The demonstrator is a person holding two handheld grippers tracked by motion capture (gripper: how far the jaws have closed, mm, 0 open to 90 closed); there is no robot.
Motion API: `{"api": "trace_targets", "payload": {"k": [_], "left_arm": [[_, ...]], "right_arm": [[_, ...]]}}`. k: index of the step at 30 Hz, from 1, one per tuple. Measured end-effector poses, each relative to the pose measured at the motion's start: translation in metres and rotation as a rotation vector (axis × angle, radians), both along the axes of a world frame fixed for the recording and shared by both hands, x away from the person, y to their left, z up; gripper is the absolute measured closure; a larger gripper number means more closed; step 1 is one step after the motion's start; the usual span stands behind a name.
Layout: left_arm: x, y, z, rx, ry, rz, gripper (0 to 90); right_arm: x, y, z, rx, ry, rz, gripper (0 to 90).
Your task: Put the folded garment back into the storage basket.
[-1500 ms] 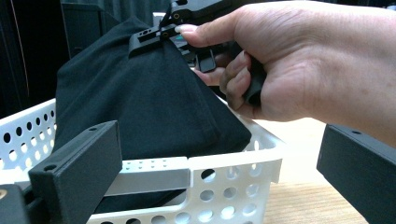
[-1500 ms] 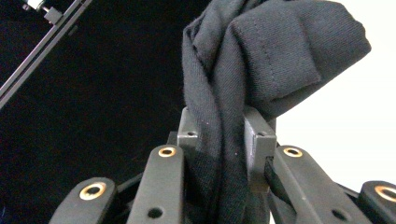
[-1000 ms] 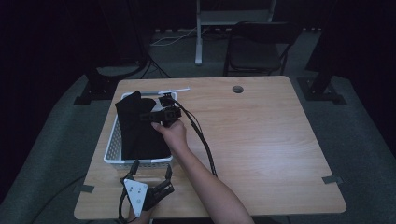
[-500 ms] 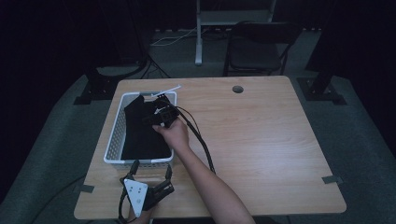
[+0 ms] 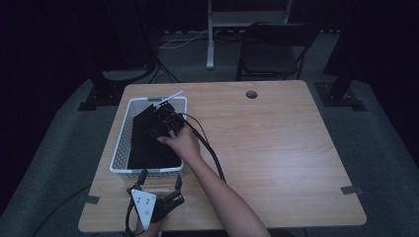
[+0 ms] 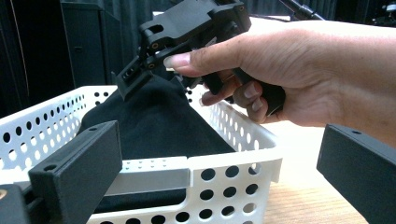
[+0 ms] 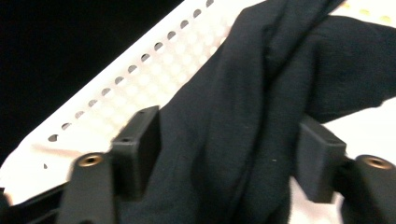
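A black cloth (image 5: pixel 148 148) lies in a white perforated basket (image 5: pixel 121 143) at the table's left. My right gripper (image 5: pixel 160 121) hovers over the basket's far end, pointing down into it. In the right gripper view its jaws (image 7: pixel 226 154) stand apart and have just been opening, with the cloth (image 7: pixel 280 60) slack between them. My left gripper (image 5: pixel 160 185) rests near the table's front edge, just in front of the basket. It is open, and nothing lies between its jaws (image 6: pixel 217 154). In the left gripper view the right gripper (image 6: pixel 135 77) hangs over the bunched cloth (image 6: pixel 154 121).
The right gripper's black cable (image 5: pixel 210 153) trails across the wooden table (image 5: pixel 276 148) toward the front edge. A round grommet hole (image 5: pixel 251 94) sits at the back. A thin white strip (image 5: pixel 170 95) lies by the basket's far rim. A chair (image 5: pixel 276 49) stands beyond the table.
The cloth, held bunched up over the basket's far end before, has dropped and spread lower in the basket. The right hand barely shifted. The left gripper stayed put.
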State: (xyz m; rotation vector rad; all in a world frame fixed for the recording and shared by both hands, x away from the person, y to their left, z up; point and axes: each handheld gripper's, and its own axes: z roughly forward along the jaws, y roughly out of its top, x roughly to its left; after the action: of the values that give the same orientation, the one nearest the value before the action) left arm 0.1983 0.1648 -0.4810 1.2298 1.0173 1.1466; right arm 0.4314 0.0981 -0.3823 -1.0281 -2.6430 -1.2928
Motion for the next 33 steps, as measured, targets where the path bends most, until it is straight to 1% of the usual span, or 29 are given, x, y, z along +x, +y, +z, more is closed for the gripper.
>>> {"api": "trace_targets", "payload": {"k": [1, 2, 4, 6, 7, 8, 9, 10, 13, 14, 15, 17, 19, 23, 26, 32, 33], "left_arm": [[0.000, 0.000, 0.000, -0.001, 0.000, 0.000, 1.3], [0.000, 0.000, 0.000, 0.000, 0.000, 0.000, 1.3], [0.000, 0.000, 0.000, 0.000, 0.000, 0.000, 1.3], [0.000, 0.000, 0.000, 0.000, 0.000, 0.000, 1.3], [0.000, 0.000, 0.000, 0.000, 0.000, 0.000, 1.3], [0.000, 0.000, 0.000, 0.000, 0.000, 0.000, 1.3], [0.000, 0.000, 0.000, 0.000, 0.000, 0.000, 1.3], [0.000, 0.000, 0.000, 0.000, 0.001, 0.000, 1.3], [0.000, 0.000, 0.000, 0.000, 0.001, 0.000, 1.3], [0.000, 0.000, 0.000, 0.000, 0.000, 0.000, 1.3], [0.000, 0.000, 0.000, 0.001, 0.001, 0.000, 1.3], [0.000, 0.000, 0.000, 0.001, 0.001, 0.000, 1.3], [0.000, 0.000, 0.000, 0.000, 0.000, 0.000, 1.3], [0.000, 0.000, 0.000, 0.001, 0.001, 0.000, 1.3], [0.000, 0.000, 0.000, 0.001, 0.001, 0.000, 1.3], [0.000, 0.000, 0.000, 0.001, 0.001, 0.000, 1.3], [0.000, 0.000, 0.000, 0.001, 0.001, 0.000, 1.3]], "right_arm": [[-0.001, 0.001, 0.000, -0.015, -0.009, 0.000, 27.4], [-0.002, 0.001, 0.000, -0.025, -0.012, -0.010, 21.7], [-0.004, 0.003, 0.001, -0.067, -0.023, -0.028, 18.0], [-0.004, 0.004, 0.000, -0.091, -0.024, -0.031, 13.4], [-0.004, 0.005, 0.000, -0.099, -0.021, -0.027, 11.3], [-0.005, 0.004, 0.000, -0.110, -0.028, -0.026, 11.2], [-0.006, 0.005, 0.000, -0.128, -0.036, -0.024, 8.4], [-0.006, 0.006, -0.001, -0.140, -0.037, -0.007, 3.0], [-0.009, 0.008, -0.001, -0.172, -0.049, 0.013, 3.2], [-0.010, 0.008, -0.001, -0.166, -0.044, 0.034, 3.1], [-0.011, 0.008, -0.001, -0.165, -0.043, 0.036, 2.3], [-0.013, 0.010, 0.000, -0.176, -0.061, 0.045, 2.1], [-0.014, 0.011, 0.000, -0.185, -0.067, 0.050, 0.6], [-0.015, 0.011, -0.002, -0.203, -0.070, 0.063, 0.5], [-0.016, 0.009, -0.003, -0.199, -0.077, 0.065, 0.5], [-0.019, 0.006, -0.001, -0.171, -0.091, 0.072, 0.4], [-0.020, 0.005, 0.000, -0.170, -0.103, 0.074, 0.4]]}}
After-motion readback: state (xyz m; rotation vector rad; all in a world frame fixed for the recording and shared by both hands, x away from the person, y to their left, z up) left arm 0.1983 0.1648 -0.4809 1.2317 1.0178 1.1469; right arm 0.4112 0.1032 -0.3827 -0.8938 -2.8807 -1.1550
